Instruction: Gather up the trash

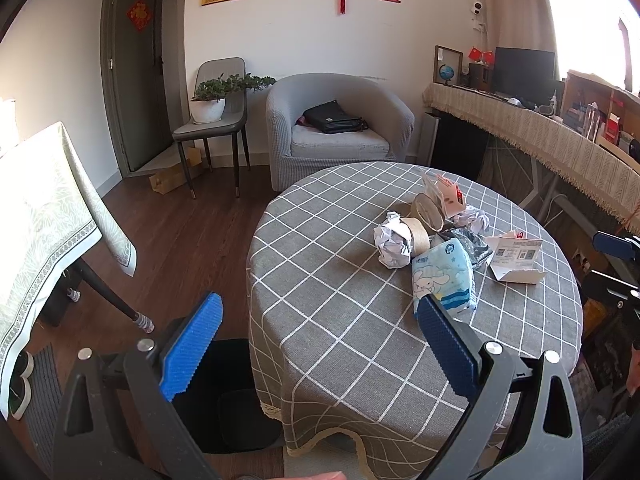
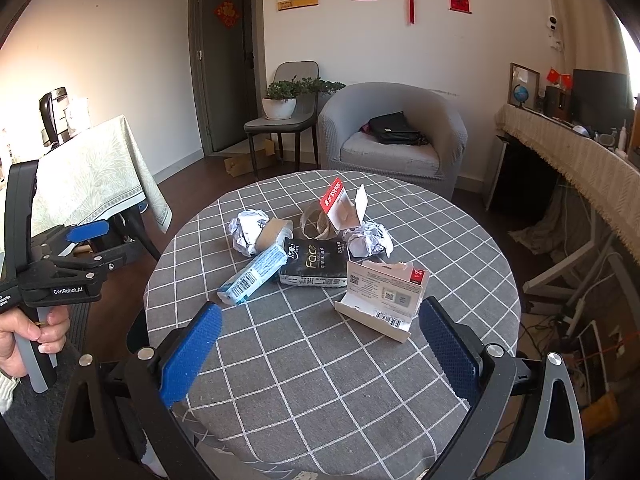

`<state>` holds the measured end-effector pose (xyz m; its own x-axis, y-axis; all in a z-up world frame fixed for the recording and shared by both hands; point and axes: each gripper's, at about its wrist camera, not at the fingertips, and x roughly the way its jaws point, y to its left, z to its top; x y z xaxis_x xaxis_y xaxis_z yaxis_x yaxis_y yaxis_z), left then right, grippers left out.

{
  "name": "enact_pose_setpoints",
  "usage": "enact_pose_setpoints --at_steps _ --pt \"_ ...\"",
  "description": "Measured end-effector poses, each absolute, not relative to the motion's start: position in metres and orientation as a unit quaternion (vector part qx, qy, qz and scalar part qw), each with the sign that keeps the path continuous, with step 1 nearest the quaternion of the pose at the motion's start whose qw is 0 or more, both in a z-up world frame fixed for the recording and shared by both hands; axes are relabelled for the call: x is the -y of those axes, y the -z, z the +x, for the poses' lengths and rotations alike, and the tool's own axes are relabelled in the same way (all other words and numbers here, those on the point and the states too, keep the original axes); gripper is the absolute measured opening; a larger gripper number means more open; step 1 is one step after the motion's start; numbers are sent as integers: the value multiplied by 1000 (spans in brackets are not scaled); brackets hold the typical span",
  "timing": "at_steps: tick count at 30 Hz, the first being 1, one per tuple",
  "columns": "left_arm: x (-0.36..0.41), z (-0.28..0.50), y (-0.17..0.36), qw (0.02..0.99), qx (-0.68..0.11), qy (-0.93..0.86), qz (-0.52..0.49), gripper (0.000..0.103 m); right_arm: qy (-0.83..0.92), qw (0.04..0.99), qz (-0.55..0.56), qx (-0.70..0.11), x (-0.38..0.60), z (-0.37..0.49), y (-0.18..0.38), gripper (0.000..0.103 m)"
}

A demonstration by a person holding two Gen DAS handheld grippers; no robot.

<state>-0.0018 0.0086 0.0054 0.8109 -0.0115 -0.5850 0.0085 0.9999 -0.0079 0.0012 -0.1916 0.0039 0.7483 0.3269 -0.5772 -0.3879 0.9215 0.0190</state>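
Trash lies in a heap on the round table [image 2: 320, 360] with a grey checked cloth. It holds a blue tissue pack [image 1: 444, 276] [image 2: 256, 272], a black tissue pack [image 2: 314, 266], two crumpled paper balls [image 1: 392, 240] [image 2: 368, 238], cardboard tape rolls [image 1: 418, 232] [image 2: 276, 232], a torn white box [image 2: 380, 300] [image 1: 516, 258] and a red-topped card pack [image 2: 340, 204]. My left gripper [image 1: 320, 320] stands open over the table's near left edge, its right pad beside the blue pack. My right gripper [image 2: 320, 324] stands open just short of the heap, nothing between its fingers.
A black bin [image 1: 228, 396] sits on the floor left of the table. A grey armchair [image 2: 394, 136] with a black bag, a chair with a potted plant [image 2: 282, 100], a second clothed table [image 2: 92, 172] and a long sideboard [image 2: 580, 160] ring the room. A hand [image 2: 32, 336] holds the left gripper.
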Motion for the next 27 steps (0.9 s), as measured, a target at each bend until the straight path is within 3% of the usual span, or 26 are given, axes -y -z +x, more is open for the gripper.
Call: enact_pose_setpoints --at_steps 27 --pt "-8 -3 -6 951 -308 5 -2 100 -189 934 -53 -299 189 3 -3 100"
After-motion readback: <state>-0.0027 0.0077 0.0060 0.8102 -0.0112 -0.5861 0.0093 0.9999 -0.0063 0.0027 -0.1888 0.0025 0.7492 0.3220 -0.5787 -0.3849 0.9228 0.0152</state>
